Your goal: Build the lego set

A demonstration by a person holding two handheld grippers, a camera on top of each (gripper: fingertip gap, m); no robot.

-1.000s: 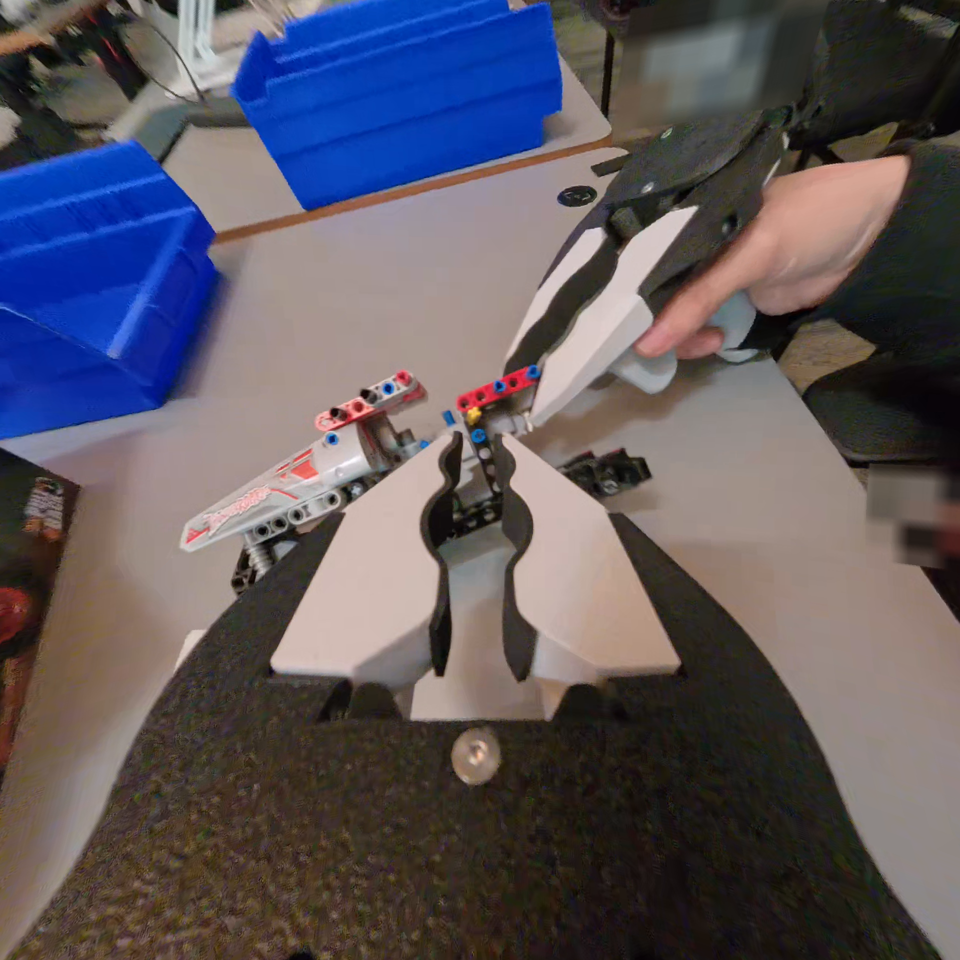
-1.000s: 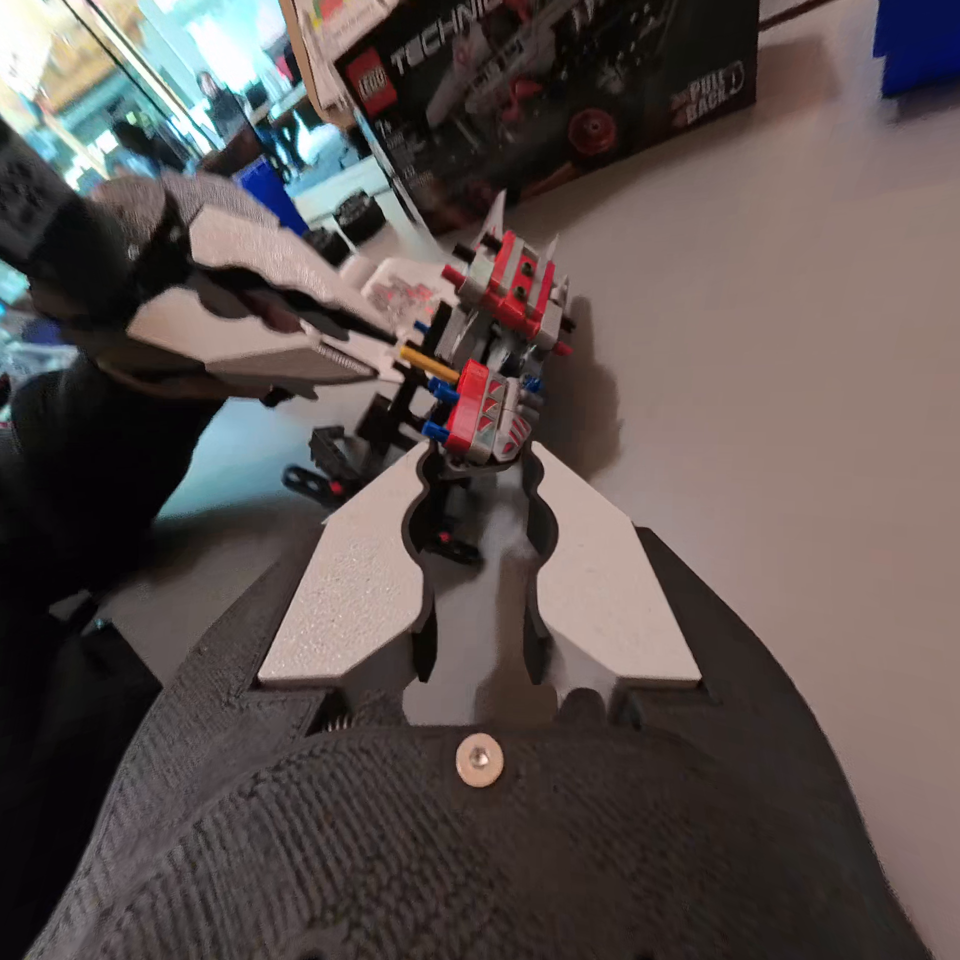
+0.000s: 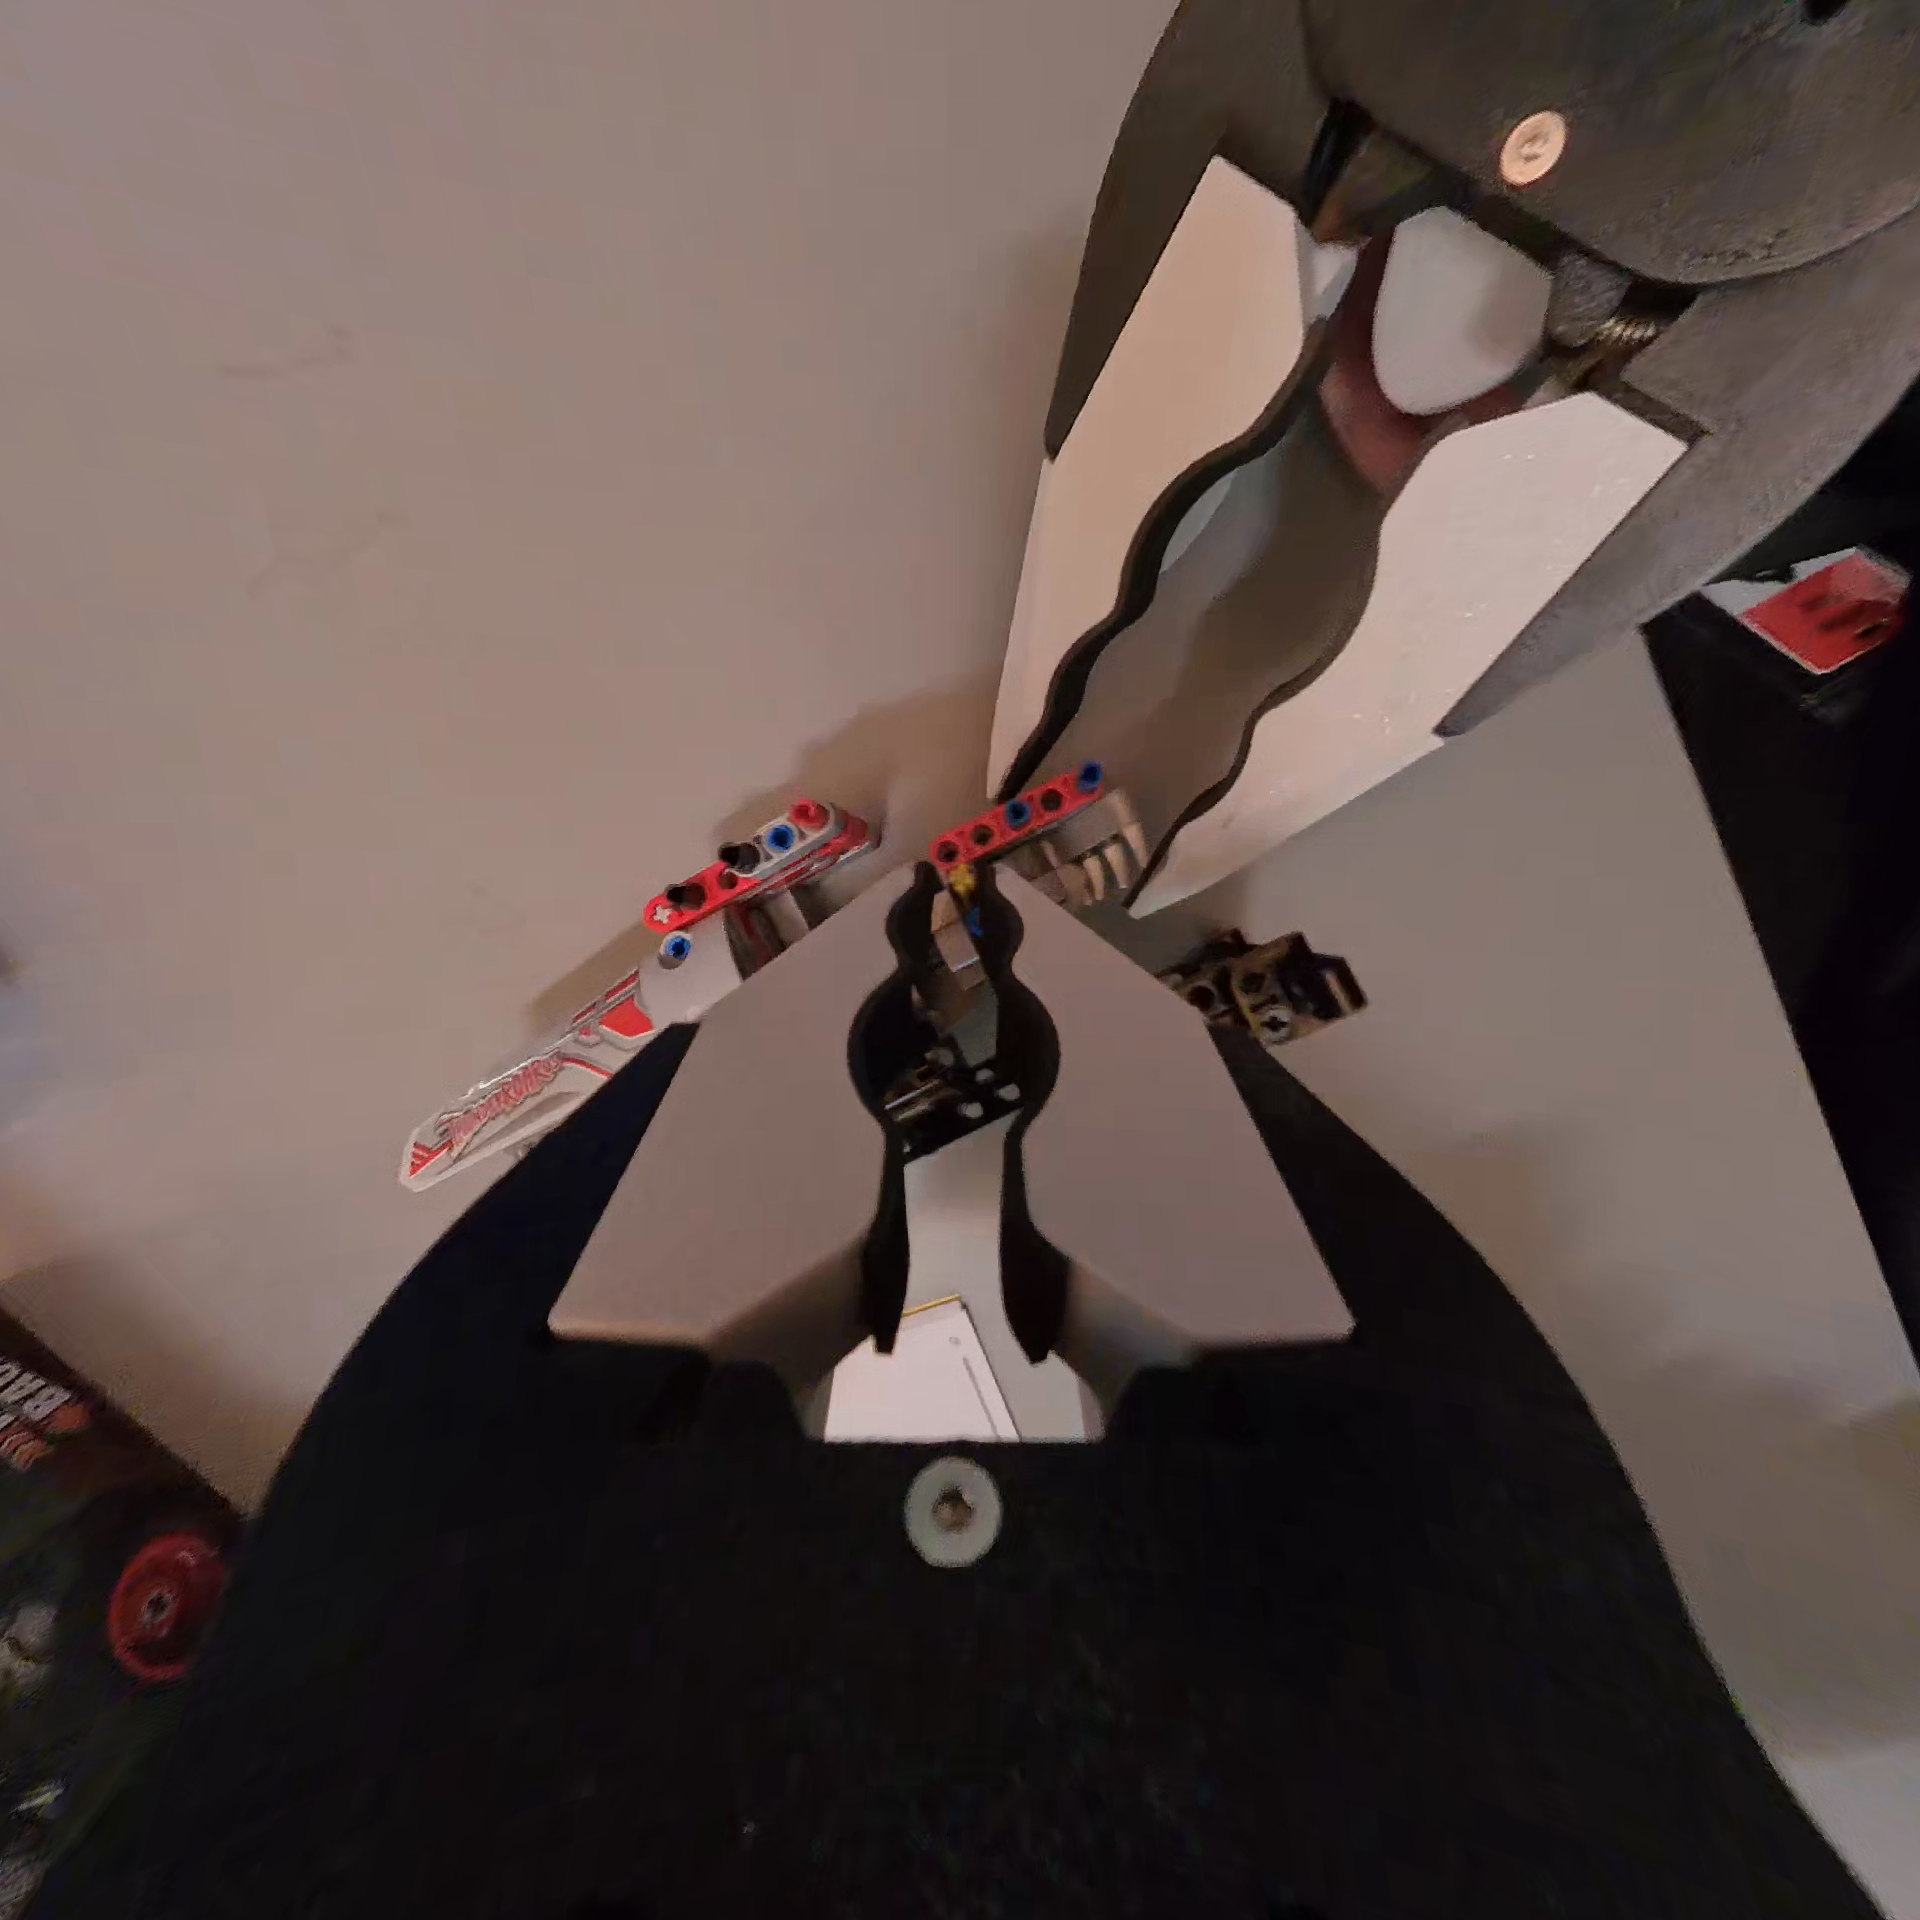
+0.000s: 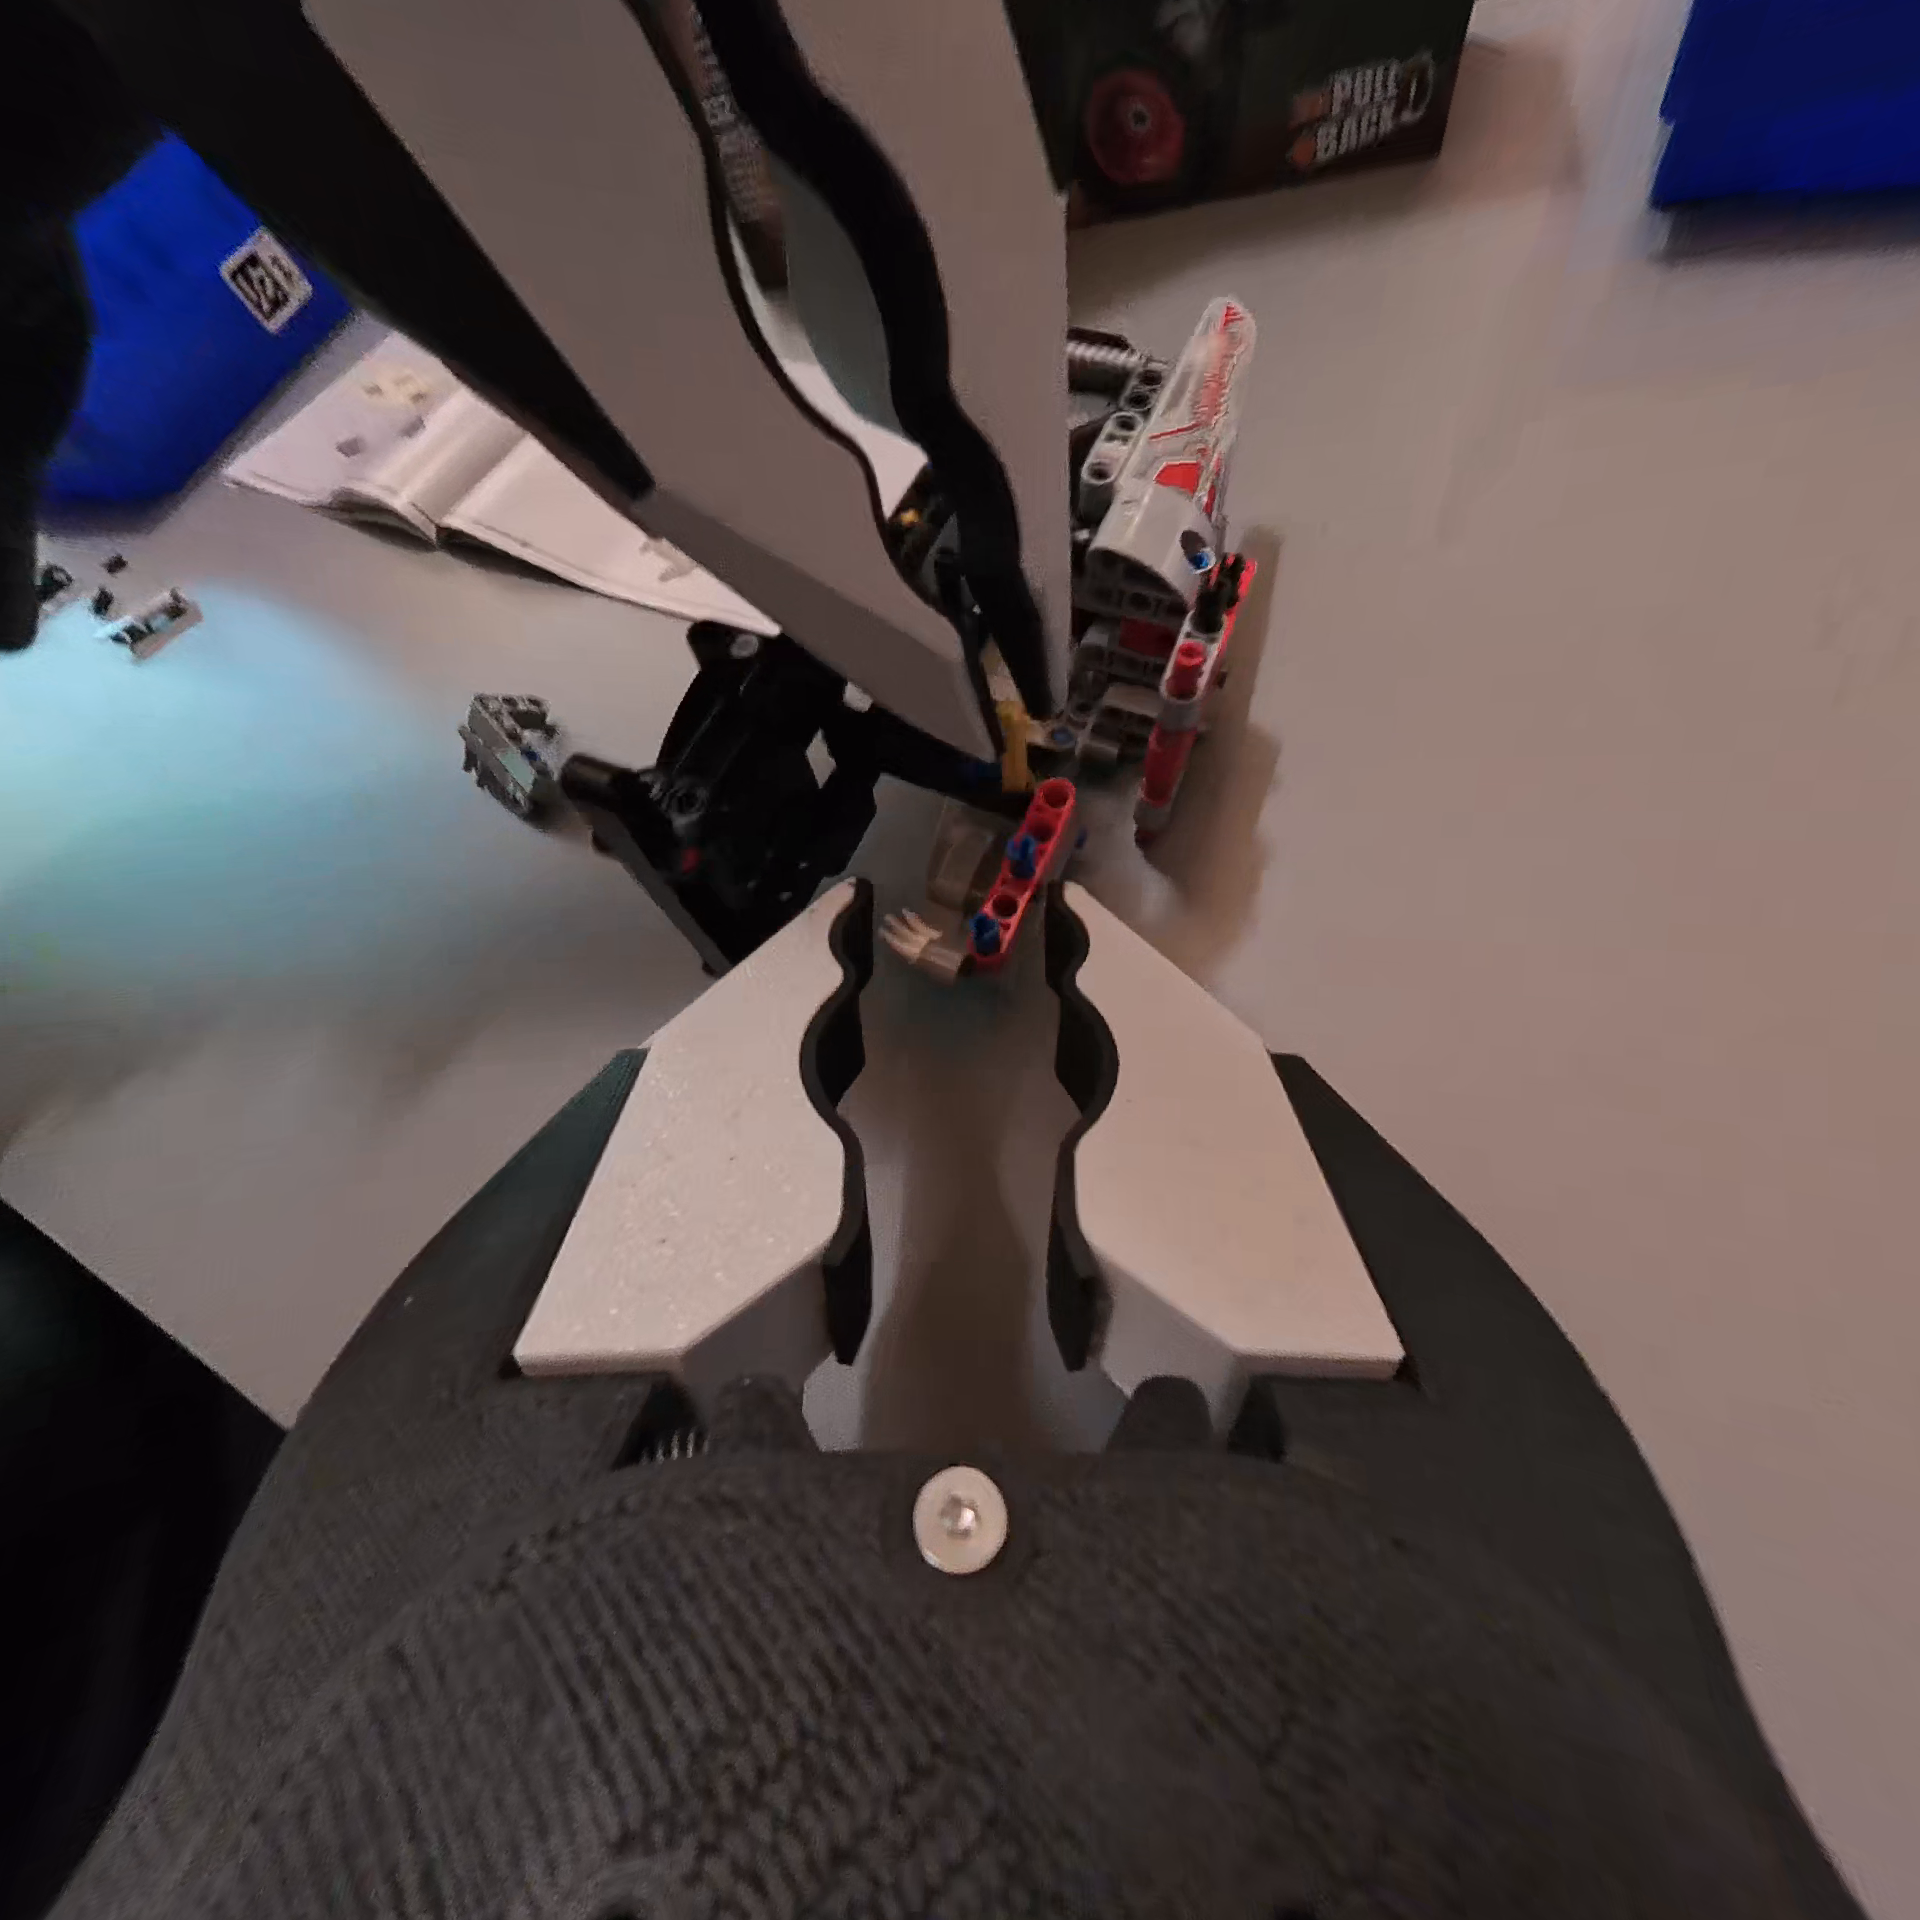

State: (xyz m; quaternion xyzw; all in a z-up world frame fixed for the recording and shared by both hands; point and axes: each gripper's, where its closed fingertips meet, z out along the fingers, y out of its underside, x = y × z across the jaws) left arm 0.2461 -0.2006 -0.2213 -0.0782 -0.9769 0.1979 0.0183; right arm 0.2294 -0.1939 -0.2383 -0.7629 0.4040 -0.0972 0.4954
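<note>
Pale worktop (image 3: 416,468) carried the lego model (image 3: 748,935), with a box (image 4: 1247,94) beyond it. Left tongs (image 3: 951,883) pinched the model's middle; right tongs (image 4: 951,899) stood apart around its red beam (image 4: 1023,873), gripping nothing.

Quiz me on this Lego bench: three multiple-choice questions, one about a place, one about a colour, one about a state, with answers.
1. Where is the red holed Lego beam?
A. Between the right gripper fingertips
B. Inside a blue bin
C. On top of the set's box

2. What colour are the pins in that beam?
A. Green
B. Blue
C. White

3. How does the left gripper stand?
A. Wide open and empty
B. Lying flat on the table
C. Nearly closed around a small yellow connector

Answers: 1 A, the beam sits between its two white fingertips. 2 B, blue pins fill several holes. 3 C, only a narrow gap shows, with the yellow piece in it.
</note>
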